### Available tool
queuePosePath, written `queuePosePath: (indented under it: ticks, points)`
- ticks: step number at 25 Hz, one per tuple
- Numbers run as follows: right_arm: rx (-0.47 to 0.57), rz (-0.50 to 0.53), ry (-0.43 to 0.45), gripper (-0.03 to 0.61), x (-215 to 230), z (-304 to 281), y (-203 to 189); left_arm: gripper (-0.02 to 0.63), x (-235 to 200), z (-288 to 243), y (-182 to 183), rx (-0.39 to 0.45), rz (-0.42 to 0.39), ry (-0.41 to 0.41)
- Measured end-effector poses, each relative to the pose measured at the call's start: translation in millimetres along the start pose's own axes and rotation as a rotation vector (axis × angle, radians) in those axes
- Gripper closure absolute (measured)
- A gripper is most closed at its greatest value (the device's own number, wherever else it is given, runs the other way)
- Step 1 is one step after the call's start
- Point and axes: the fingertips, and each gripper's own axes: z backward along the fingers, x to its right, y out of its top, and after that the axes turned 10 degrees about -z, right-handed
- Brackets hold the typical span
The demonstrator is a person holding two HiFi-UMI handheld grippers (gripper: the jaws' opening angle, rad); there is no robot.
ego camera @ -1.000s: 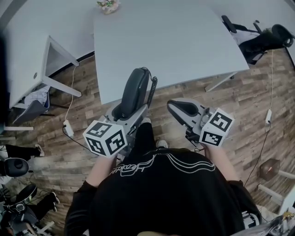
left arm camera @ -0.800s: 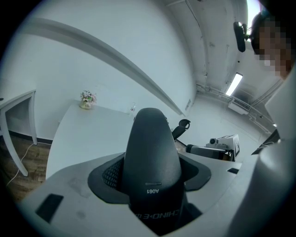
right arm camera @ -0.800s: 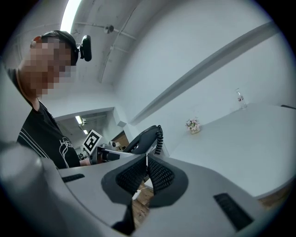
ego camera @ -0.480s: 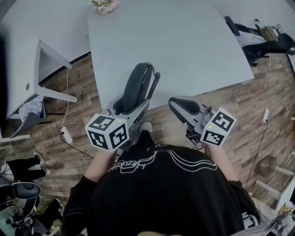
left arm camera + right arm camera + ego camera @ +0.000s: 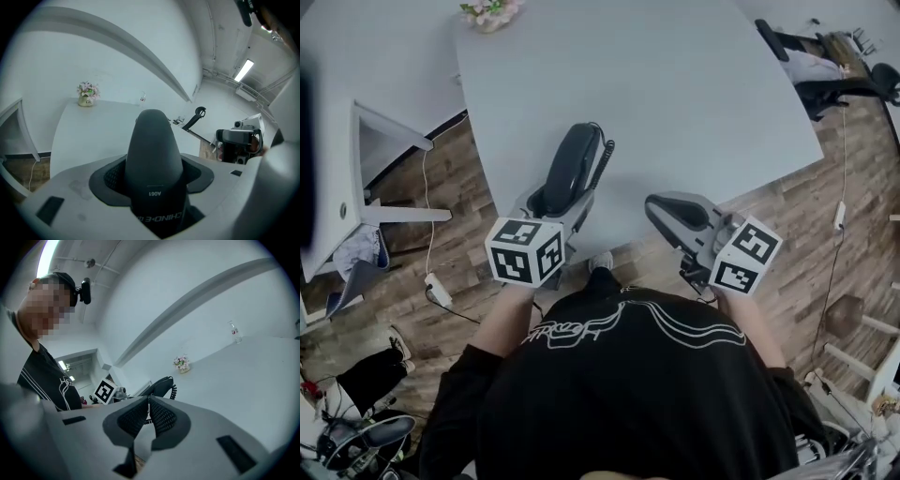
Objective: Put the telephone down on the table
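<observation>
Pinching telephone (image 5: 573, 167) by table (image 5: 675, 94) edge, left tongs (image 5: 152, 187); right tongs (image 5: 147, 414) pressed together, empty.

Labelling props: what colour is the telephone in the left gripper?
The telephone is dark grey, almost black; clearest in the left gripper view.

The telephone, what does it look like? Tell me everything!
The telephone is a dark grey handset, smooth and plastic-looking, long and rounded. A curly cord comes off its far end. The left gripper clamps its near end, pointing it away from the person over the near edge of the white table.
</observation>
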Motion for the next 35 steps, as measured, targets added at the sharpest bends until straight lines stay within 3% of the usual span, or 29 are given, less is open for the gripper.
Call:
queuePosePath:
  ticks: [13,20,26,35]
  points:
    - [0.000,-0.089,-0.095,0.538,46,-23,-11,0.331,-57,-74,-52,-0.154,-0.033,-0.026]
    - [-0.009,-0.128,-0.123,0.538,62,-30,-20,0.332,-76,-96,-68,-0.197,-0.138,0.010]
    - [-0.005,-0.135,-0.109,0.538,63,-37,-19,0.331,-84,-102,-72,-0.228,-0.175,0.041]
    - [0.005,-0.156,-0.131,0.538,70,-36,-24,0.331,-94,-105,-75,-0.298,-0.099,0.048]
